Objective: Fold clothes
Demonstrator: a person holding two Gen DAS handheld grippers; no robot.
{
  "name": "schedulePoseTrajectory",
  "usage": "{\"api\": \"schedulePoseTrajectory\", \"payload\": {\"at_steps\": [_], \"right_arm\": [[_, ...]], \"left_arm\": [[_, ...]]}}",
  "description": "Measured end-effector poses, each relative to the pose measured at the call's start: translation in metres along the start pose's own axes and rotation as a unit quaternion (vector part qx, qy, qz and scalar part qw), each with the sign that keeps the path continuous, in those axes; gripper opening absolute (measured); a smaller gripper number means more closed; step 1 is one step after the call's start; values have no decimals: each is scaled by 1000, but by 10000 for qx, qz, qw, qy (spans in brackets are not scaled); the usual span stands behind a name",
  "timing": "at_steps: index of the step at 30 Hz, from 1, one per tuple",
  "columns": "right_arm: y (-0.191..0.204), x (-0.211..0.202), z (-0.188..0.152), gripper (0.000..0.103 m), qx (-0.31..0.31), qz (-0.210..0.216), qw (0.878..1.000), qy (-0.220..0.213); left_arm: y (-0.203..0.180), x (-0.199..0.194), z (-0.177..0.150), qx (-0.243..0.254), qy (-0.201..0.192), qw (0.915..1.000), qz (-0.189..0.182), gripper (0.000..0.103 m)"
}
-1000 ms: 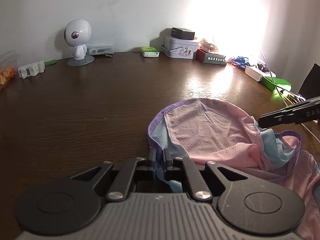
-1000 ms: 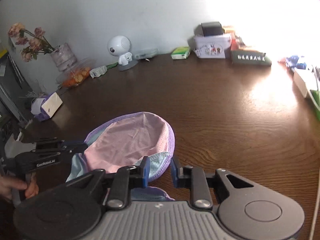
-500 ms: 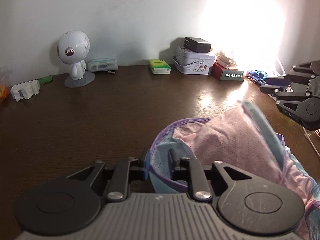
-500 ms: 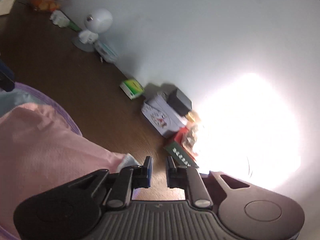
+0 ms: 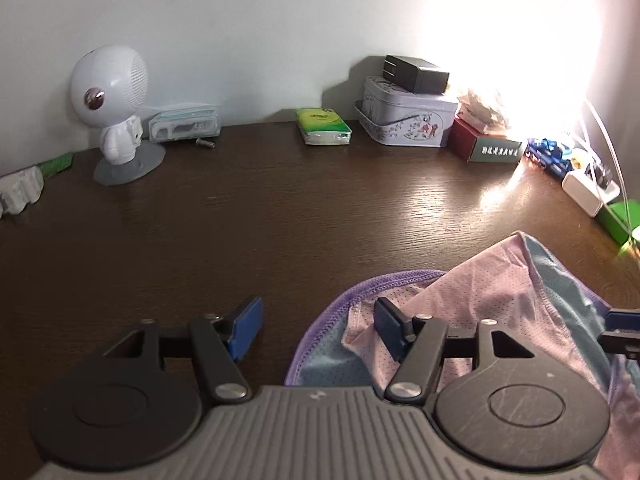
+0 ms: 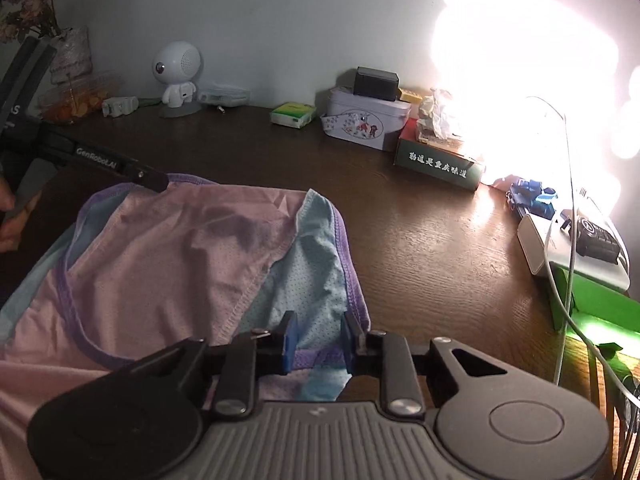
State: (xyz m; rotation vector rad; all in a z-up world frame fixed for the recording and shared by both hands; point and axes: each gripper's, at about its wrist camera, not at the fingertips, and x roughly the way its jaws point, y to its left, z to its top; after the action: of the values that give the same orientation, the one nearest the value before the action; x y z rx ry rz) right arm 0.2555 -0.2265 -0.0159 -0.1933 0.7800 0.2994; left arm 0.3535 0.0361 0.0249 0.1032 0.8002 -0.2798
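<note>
Pink garment [image 6: 160, 264] under both opening claws; only the right wrist view shows a hand [image 6: 12, 220].

Pink-and-blue garment [image 6: 168, 264] between opening right claw [image 6: 318, 340] on table [image 6: 432, 248]

perforated mesh cloth garment [image 6: 168, 264], glossy wood-grain table [image 5: 280, 216]

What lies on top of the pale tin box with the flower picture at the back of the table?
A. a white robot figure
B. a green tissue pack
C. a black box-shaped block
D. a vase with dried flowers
C: a black box-shaped block sits on the lid of the tin box; the green tissue pack lies on the table to its left.
</note>
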Motion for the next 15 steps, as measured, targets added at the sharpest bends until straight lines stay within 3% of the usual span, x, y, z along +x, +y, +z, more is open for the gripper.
{"api": "schedulePoseTrajectory", "payload": {"at_steps": [1,3,4,5,6,8,9,12,13,15], "right_arm": [[-1,-4,-4,22,30,-20,10000,35],[2,-10,-10,22,10,-64,10000,75],[4,-13,-13,22,54,-64,9999,79],[5,-16,-16,22,101,-61,9999,82],[8,-19,-18,22,93,-101,9999,75],[13,-23,-22,22,70,-185,9998,60],[16,-25,-24,22,43,-239,9997,58],[24,-30,-29,21,-99,-400,9991,12],[28,-31,-30,21,-174,-429,9989,13],[32,-33,-28,21,-319,-404,9987,59]], "left_arm": [[-6,2,2,207,-8,9998,-9,54],[-14,2,2,450,-40,9985,-305,32],[-16,2,2,451,-45,9984,-351,26],[-18,2,2,458,-71,9985,-298,10],[-20,1,2,441,-161,9989,-60,4],[-17,0,1,259,-351,9984,369,4],[-9,-3,1,-59,-431,9980,468,4],[6,-1,-1,-428,-304,9982,298,5],[6,-1,-1,-375,-317,9981,371,9],[6,-2,-1,-337,-269,9981,443,36]]}}
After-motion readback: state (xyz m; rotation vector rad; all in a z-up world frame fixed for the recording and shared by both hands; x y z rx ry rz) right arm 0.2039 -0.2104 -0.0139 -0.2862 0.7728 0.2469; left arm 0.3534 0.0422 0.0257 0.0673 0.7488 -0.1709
